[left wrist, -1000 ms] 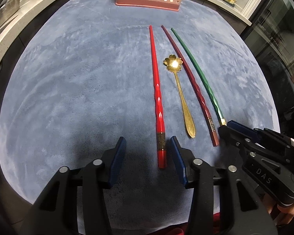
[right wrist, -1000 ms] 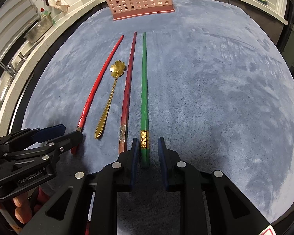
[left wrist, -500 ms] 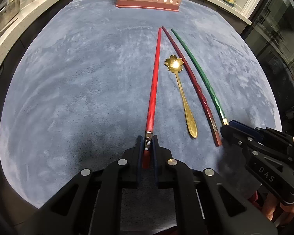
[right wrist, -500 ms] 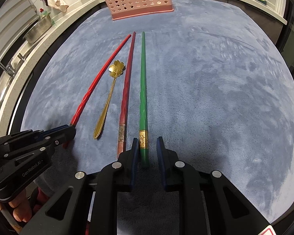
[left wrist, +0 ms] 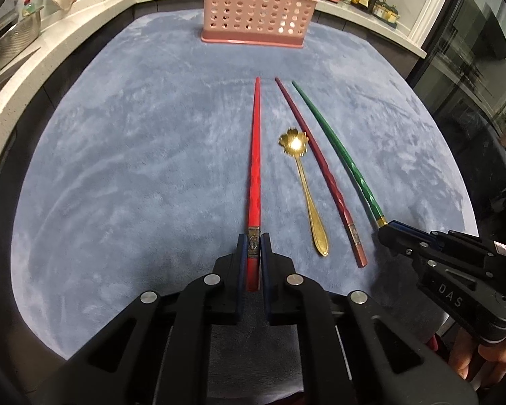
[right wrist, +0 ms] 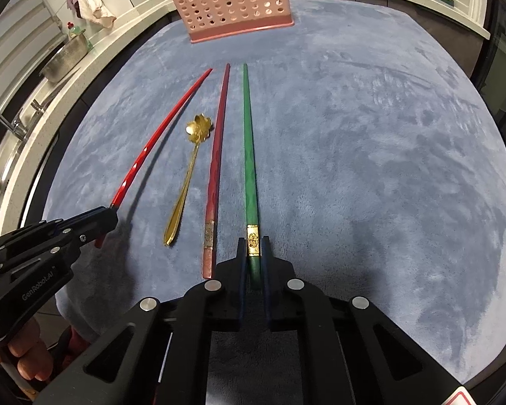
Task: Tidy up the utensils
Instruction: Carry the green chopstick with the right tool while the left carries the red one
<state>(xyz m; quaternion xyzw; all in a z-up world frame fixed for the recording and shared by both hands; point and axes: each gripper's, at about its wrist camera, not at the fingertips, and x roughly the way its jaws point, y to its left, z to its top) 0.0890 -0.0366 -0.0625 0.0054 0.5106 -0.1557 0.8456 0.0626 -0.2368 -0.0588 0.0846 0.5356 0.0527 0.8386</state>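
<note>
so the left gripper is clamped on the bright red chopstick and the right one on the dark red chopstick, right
Not quite. The right gripper is clamped on the green chopstick, as the right wrist view shows; the dark red chopstick lies free beside it. The left gripper does hold the bright red chopstick.

Blue plush mat (left wrist: 135, 168), pale counter (left wrist: 84, 23), steel colander (left wrist: 13, 40).
</note>
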